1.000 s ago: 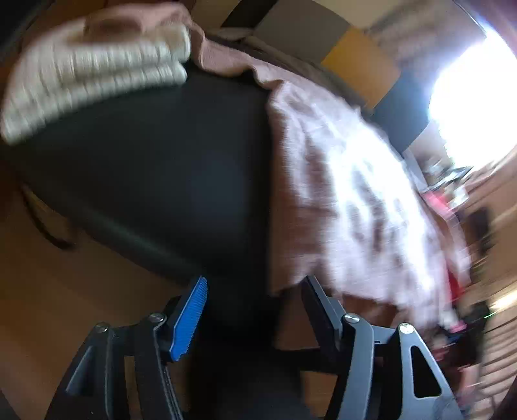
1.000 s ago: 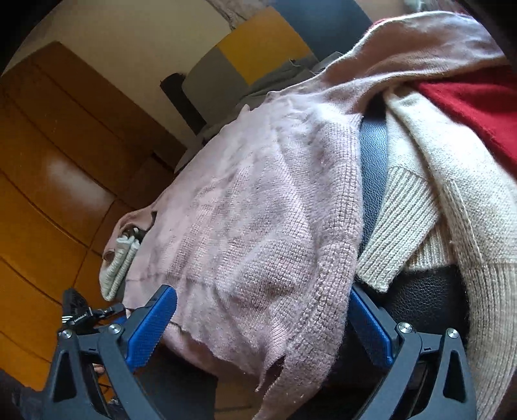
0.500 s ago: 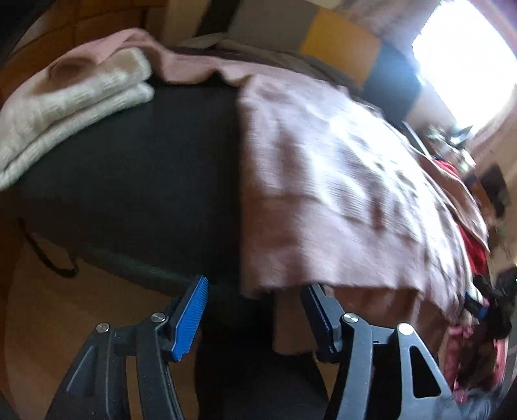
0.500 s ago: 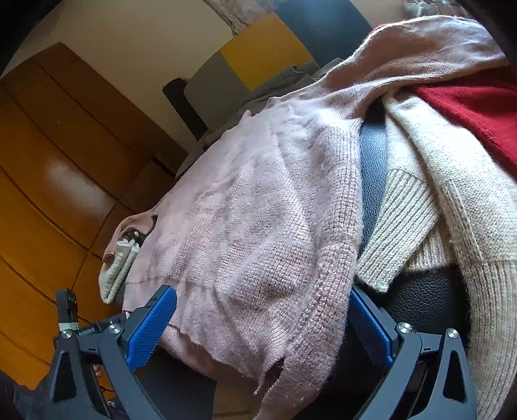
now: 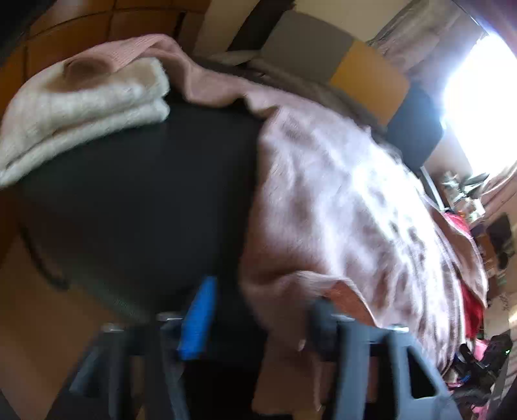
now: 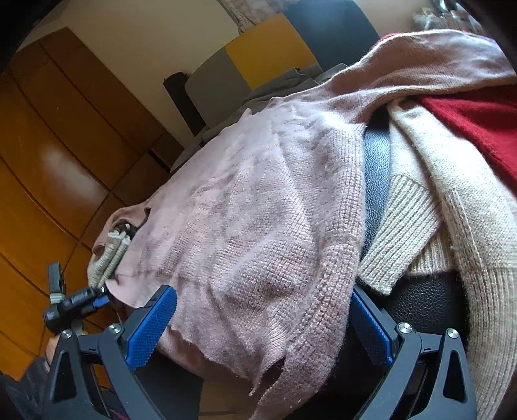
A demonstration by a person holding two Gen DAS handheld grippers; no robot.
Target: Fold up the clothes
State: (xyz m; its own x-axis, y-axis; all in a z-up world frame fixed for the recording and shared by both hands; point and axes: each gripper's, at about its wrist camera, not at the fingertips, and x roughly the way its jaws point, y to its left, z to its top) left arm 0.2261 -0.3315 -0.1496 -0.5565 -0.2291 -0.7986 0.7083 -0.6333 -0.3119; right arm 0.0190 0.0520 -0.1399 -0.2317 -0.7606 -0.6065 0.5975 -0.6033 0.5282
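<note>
A: Left view first. Surface and room?
B: Black padded seat (image 5: 145,194) below, wooden cupboards (image 5: 64,29) behind, bright window (image 5: 478,97) at upper right. Blurred all over.
A: And the clothes?
B: Pink sweater (image 5: 339,194) spread over the right half of the seat, hem hanging off the near edge, one sleeve trailing up to the far left. Folded cream sweater (image 5: 80,106) at the far left corner, partly under that sleeve. Bit of red garment (image 5: 458,226) past the pink one's right edge.
A: Left tongs (image 5: 261,300)?
B: Have just been closing, with the pink hem between the fingers, close to the right one. Too smeared to tell whether the pads press on it.
A: Now the right view.
B: Same cupboards on the left, cream wall, grey and yellow panels (image 6: 268,48) at the back. Black seat showing at lower right.
A: Clothes there?
B: Pink sweater across the middle, knit and ragged hem sharp. Loose cream sweater (image 6: 436,200) just beside it on the right, ribbed cuff on the seat, red garment on top of it.
A: Right tongs (image 6: 258,323)?
B: Spread wide, pink hem draped between the blue pads, not squeezed. Left tongs small at far left, at the hem's other corner.
</note>
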